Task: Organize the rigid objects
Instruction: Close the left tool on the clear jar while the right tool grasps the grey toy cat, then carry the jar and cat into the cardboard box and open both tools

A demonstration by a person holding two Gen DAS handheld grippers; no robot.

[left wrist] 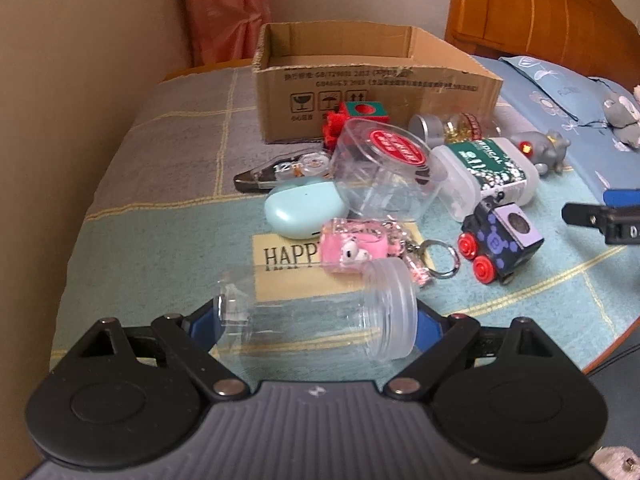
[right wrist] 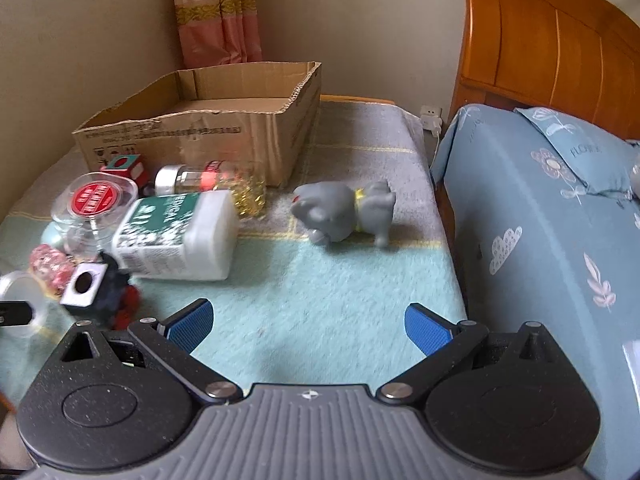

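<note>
the left claw (left wrist: 318,320) grips a clear lidded jar (left wrist: 320,320) crosswise, well in front of the cardboard box (left wrist: 360,92), so the next move calls for carrying it over the clutter into the box, while the right claw (right wrist: 308,326) hangs wide open and empty.

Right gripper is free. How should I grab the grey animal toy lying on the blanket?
Grip the grey toy across its narrow middle at the yellow collar, coming from above. It lies on its side; the rounded head would slip. The right gripper is open and empty.
</note>
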